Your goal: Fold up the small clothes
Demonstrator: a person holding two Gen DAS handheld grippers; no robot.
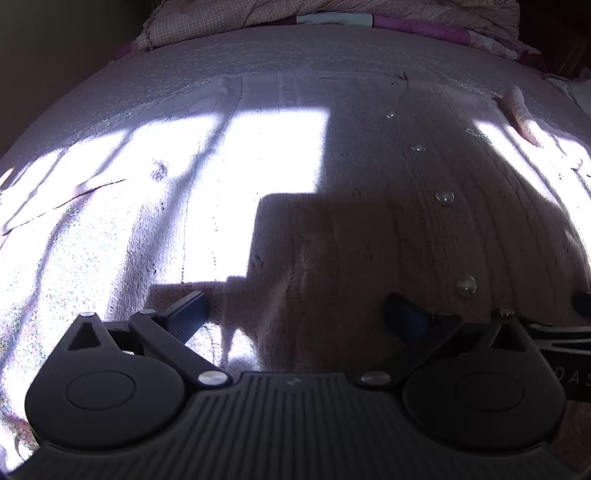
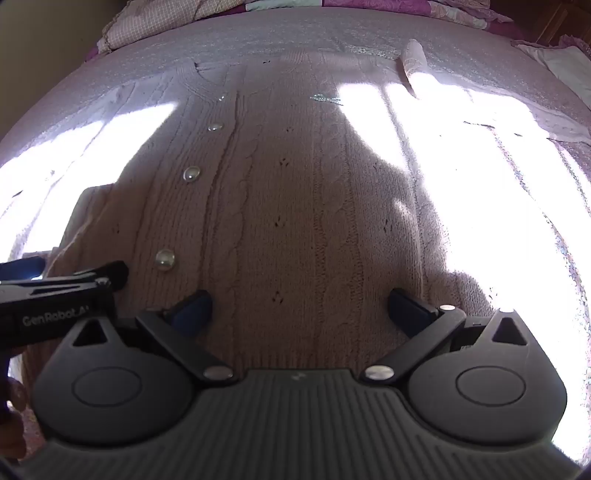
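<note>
Pink cable-knit cardigan (image 2: 295,221) lies flat on the bed (image 1: 184,74), front up, buttons (image 2: 191,172) in a line down the placket. Sleeve (image 1: 288,236) on your left side is folded in across the body. Small pink sock-like item (image 1: 521,114) sits near the cardigan's far right shoulder area; can't tell if it touches the knit.

Your left gripper (image 1: 295,314) has its jaws spread wide, nothing between the pads. It points down at the folded sleeve and lower left part of the cardigan. Can't tell whether the fingertips (image 1: 188,314) touch the fabric.

Your right gripper (image 2: 299,306) is likewise spread wide and empty, over the lower middle of the cardigan, to the right of the button line. Hem edge shows just ahead of the gripper body. Left gripper's side is visible at the left edge of the right wrist view, so the two tools are close together, side by side.

Hard sunlight patches wash out both sides of the bed; detail there is lost. Checked quilt (image 1: 332,14) is bunched at the far end of the bed.
</note>
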